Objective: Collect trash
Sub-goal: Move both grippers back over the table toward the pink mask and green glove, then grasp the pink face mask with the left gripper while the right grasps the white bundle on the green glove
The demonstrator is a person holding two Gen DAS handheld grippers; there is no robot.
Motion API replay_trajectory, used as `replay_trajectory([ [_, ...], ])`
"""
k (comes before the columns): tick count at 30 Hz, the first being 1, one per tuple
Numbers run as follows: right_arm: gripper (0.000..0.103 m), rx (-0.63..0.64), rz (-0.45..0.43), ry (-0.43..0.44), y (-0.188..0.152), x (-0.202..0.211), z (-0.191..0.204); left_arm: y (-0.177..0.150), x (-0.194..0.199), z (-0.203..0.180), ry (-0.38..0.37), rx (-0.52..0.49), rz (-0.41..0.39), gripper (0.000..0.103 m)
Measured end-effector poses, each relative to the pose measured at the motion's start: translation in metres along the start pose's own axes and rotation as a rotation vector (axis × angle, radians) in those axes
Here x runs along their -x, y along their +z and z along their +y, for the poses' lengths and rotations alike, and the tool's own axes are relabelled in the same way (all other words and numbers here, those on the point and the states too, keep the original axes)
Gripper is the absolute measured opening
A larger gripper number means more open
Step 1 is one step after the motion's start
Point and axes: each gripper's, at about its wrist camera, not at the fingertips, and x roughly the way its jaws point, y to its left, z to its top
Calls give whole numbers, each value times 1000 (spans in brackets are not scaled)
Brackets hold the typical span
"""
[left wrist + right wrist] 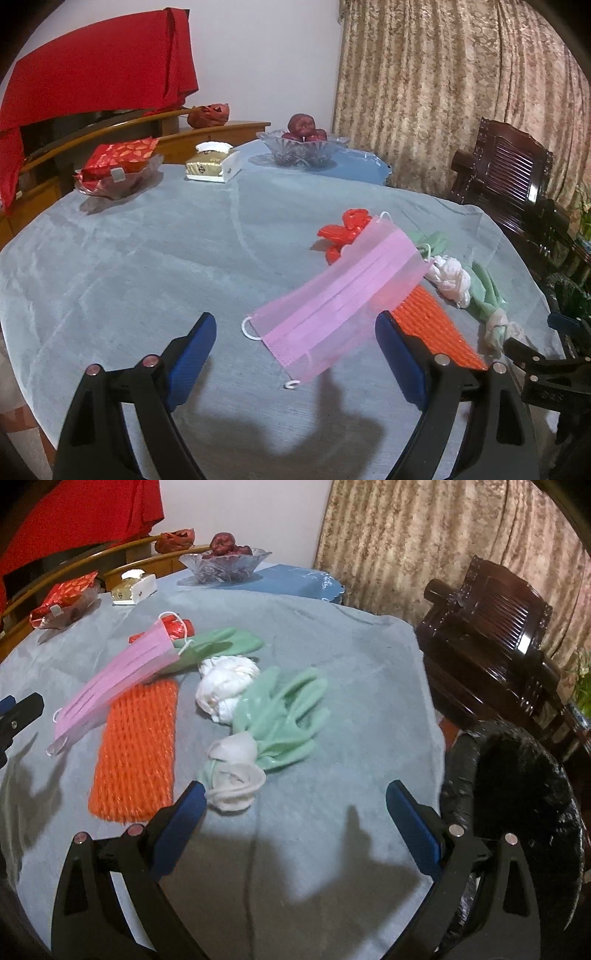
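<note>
A pink face mask (332,295) (118,679) lies on the grey tablecloth, propped over an orange mesh sleeve (436,328) (136,749) and a red crumpled wrapper (343,232) (177,624). Beside them lie green gloves (284,716) (487,288) and a white crumpled wad (225,686) (450,280). My left gripper (295,328) stands open just short of the mask's near end, nothing between its fingers. My right gripper (295,794) is open too, its left finger (184,812) close to a glove's white cuff (236,779). A black-lined bin (517,812) stands off the table's right edge.
Far across the table (129,258) stand a glass fruit bowl (303,147), a tissue box (212,164) and a dish holding a red packet (118,166). A dark wooden chair (517,184) (491,638) sits by the curtain on the right.
</note>
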Motion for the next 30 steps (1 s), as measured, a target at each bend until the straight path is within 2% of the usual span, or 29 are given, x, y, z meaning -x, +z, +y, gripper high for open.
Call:
replay_trajectory([
  [2,95,-11,6,0,1,-1,-1,-1,0,-4,-4,-4,2,86],
  [6,95,-73,-11,63,7,-1,-2,-1,2,-8,-7,-10,2,86],
  [10,95,-98,-7,90,15,-6,5,-1,1,-8,-8,-5,3,86],
  [12,95,-103,-5,78,21,-9,8,-1,2,-8,-8,-6,0,86],
  [14,89,-95,1,66,23,-15,10,-1,2,-8,-7,-5,0,86],
  [16,74,-98,27,80,25,-23,10,-1,1,-8,-7,-6,0,86],
  [17,72,-100,42,84,25,-27,10,-1,2,-7,-8,-5,1,86],
  [19,68,-116,64,119,23,-32,8,-1,2,-8,-10,-7,1,86],
  [20,59,-117,69,147,21,-32,7,-1,1,-8,-13,-10,2,86],
  [23,44,-90,72,198,21,-30,11,-2,-2,-13,-27,-34,10,86],
  [27,32,-66,78,228,24,-23,9,-2,-6,-18,-34,-55,16,86],
  [30,30,-64,78,237,22,-16,3,-1,-12,-20,-38,-58,29,86],
])
